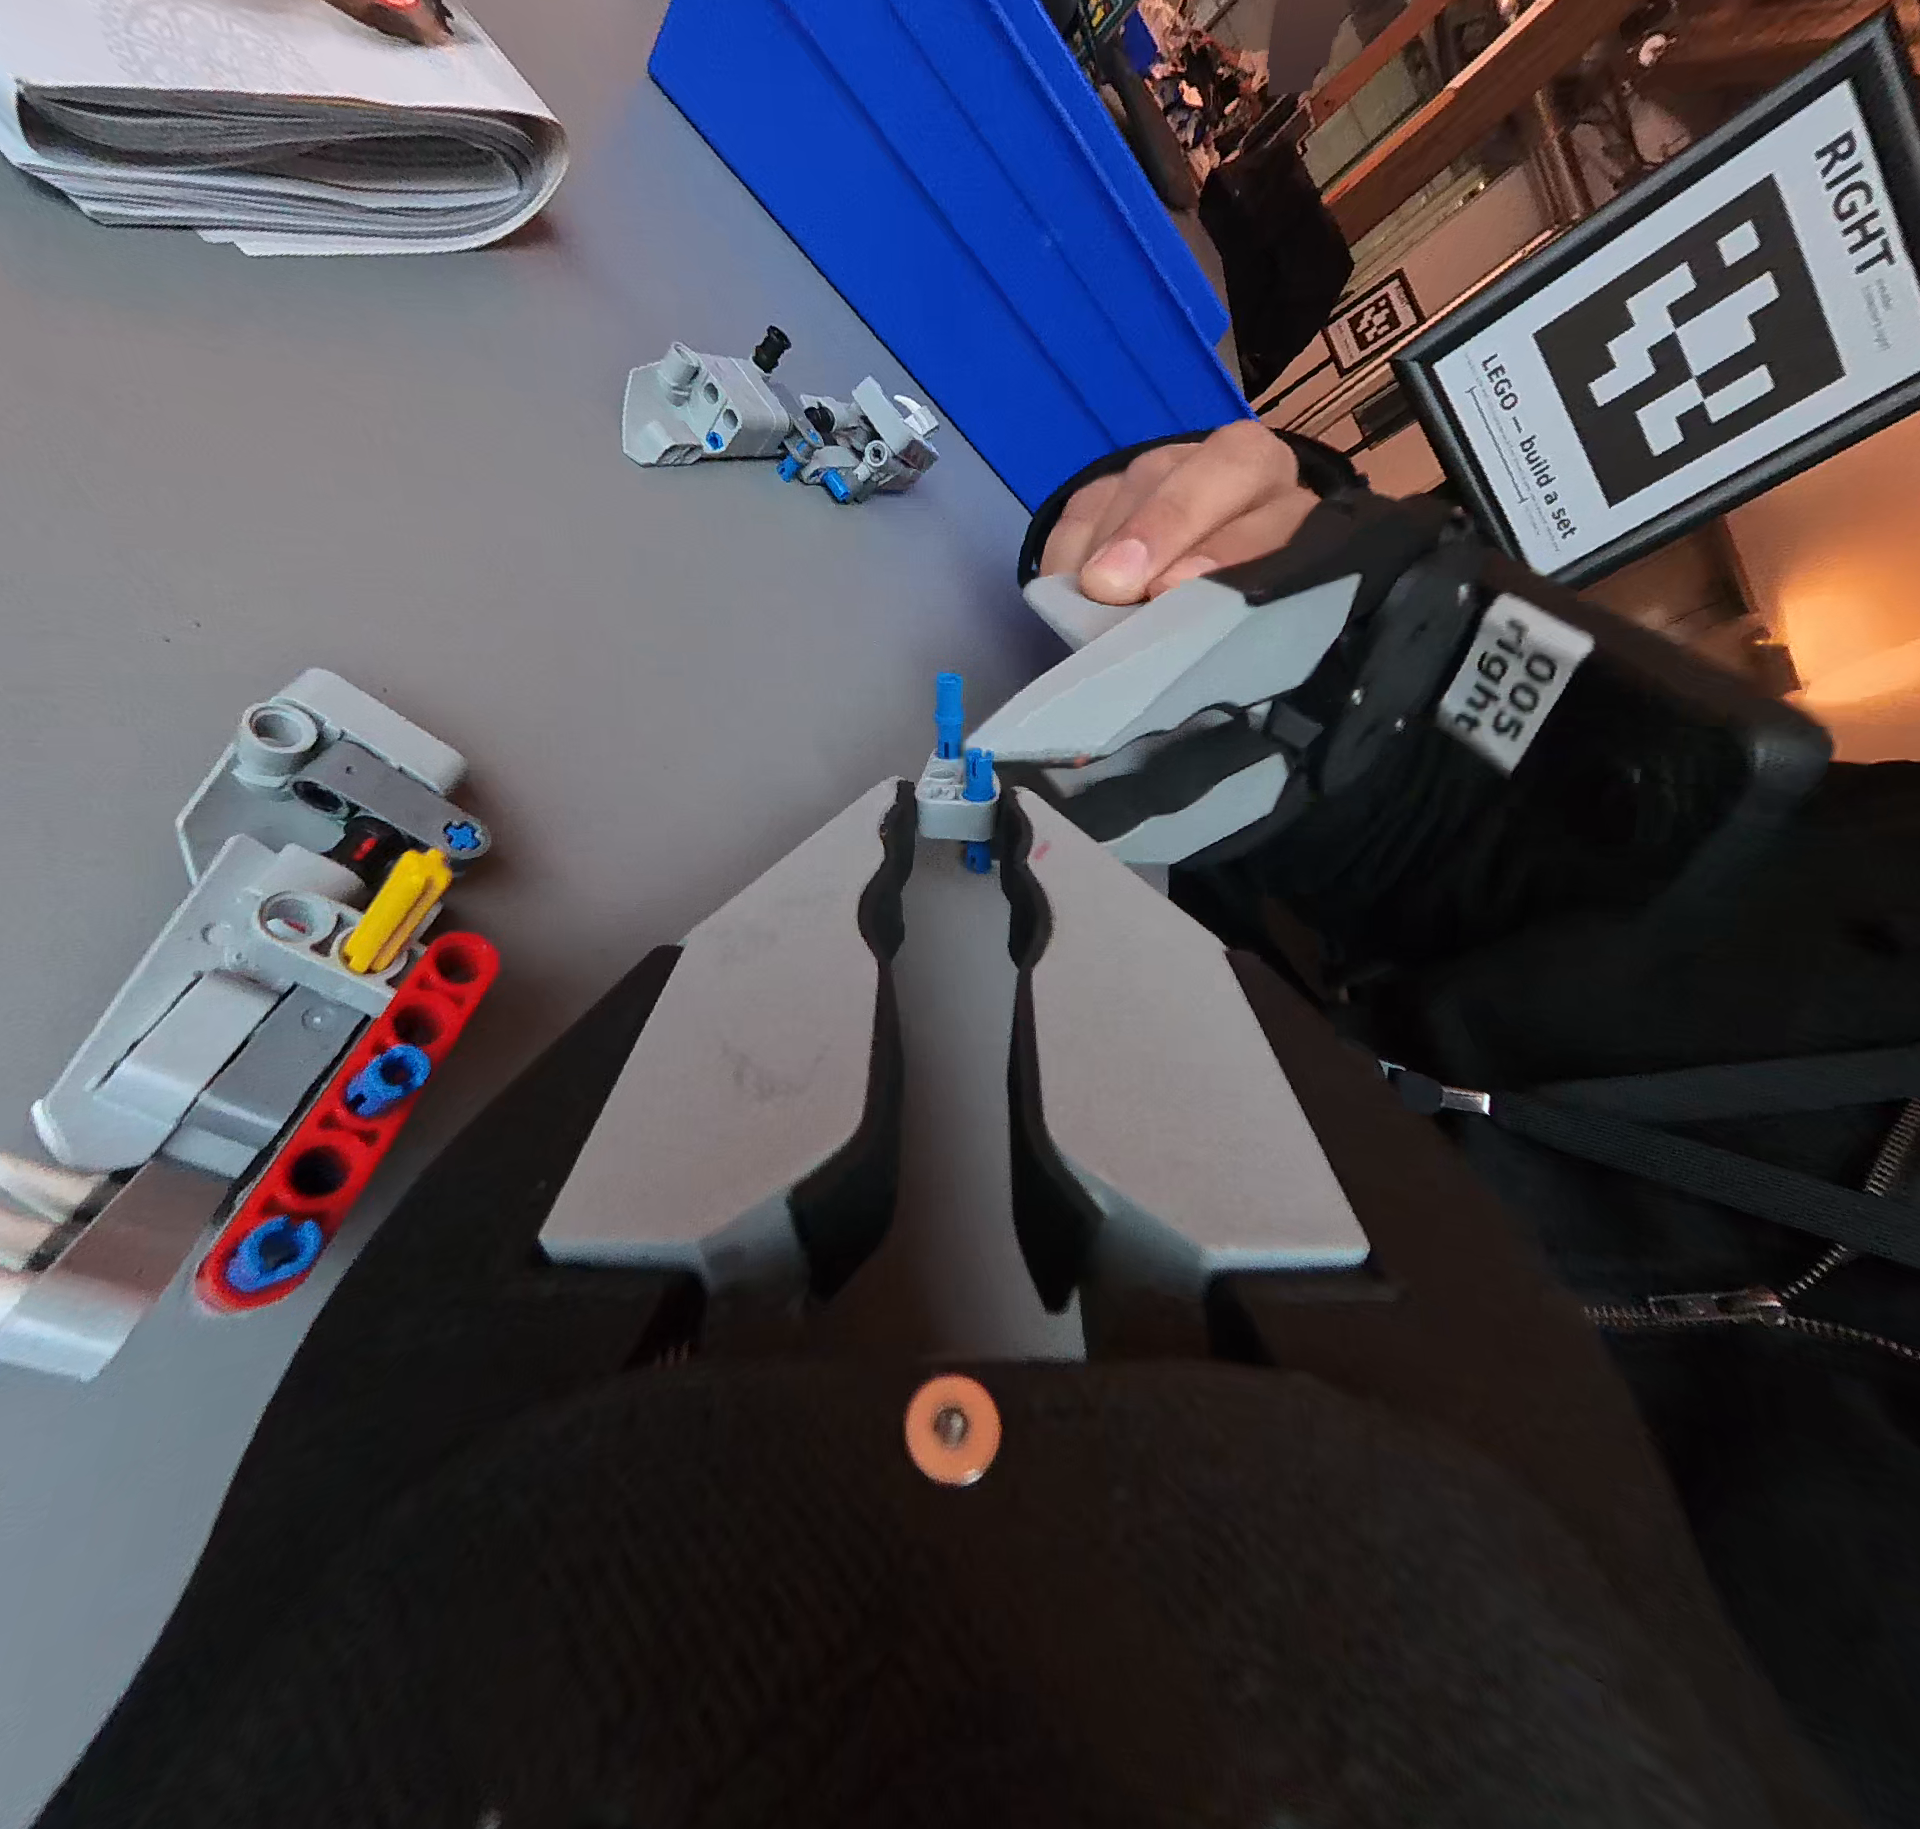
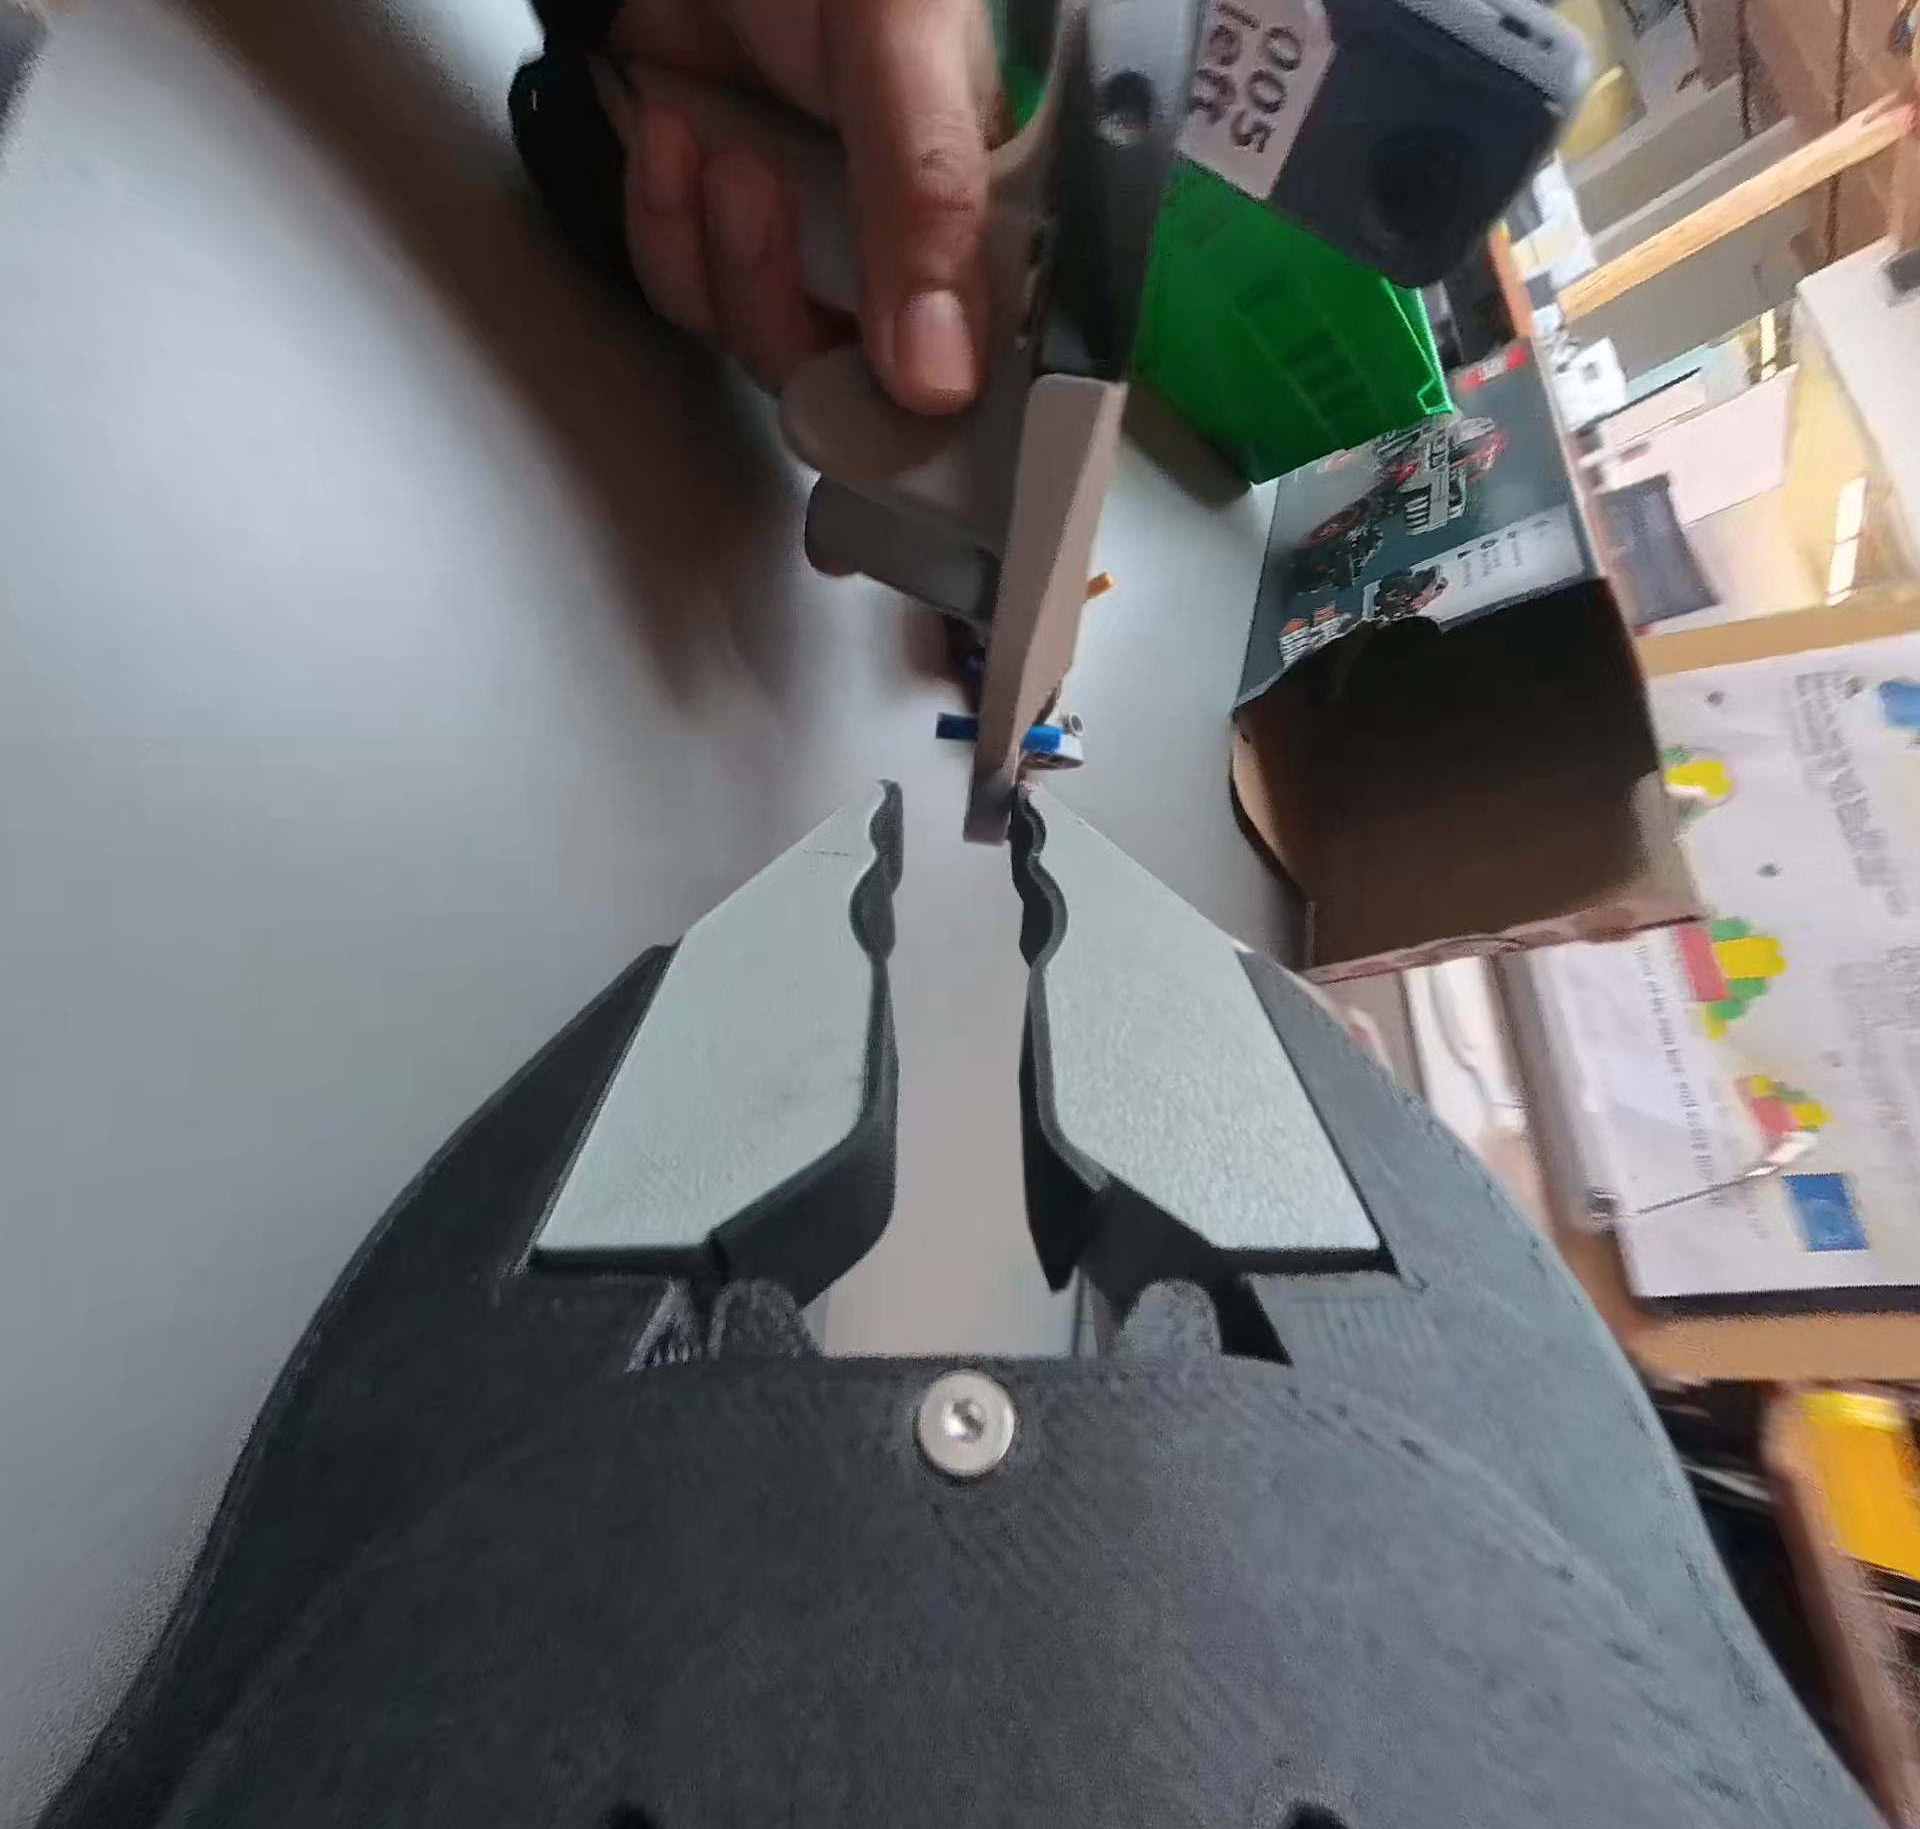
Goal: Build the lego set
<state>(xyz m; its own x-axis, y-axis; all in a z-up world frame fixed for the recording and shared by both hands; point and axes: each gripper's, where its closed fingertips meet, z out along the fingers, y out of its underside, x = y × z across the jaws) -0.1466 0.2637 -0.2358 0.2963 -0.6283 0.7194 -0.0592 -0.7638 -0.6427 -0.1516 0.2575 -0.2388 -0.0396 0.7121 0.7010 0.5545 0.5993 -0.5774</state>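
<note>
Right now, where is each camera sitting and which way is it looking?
Left wrist view: sits on the left tongs, looking over the table at the small grey piece they clamp; the right tongs and a hand show.
Right wrist view: sits on the right tongs, open, facing the left tongs and holding hand.
Both show the grey piece.

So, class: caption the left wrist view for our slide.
Left gripper pinches a grey connector with blue pins while the right gripper closes in.

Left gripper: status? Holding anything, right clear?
Left gripper shut on small grey connector with blue pins. Right gripper open, empty, tips beside the connector. Nothing blocking.
</note>
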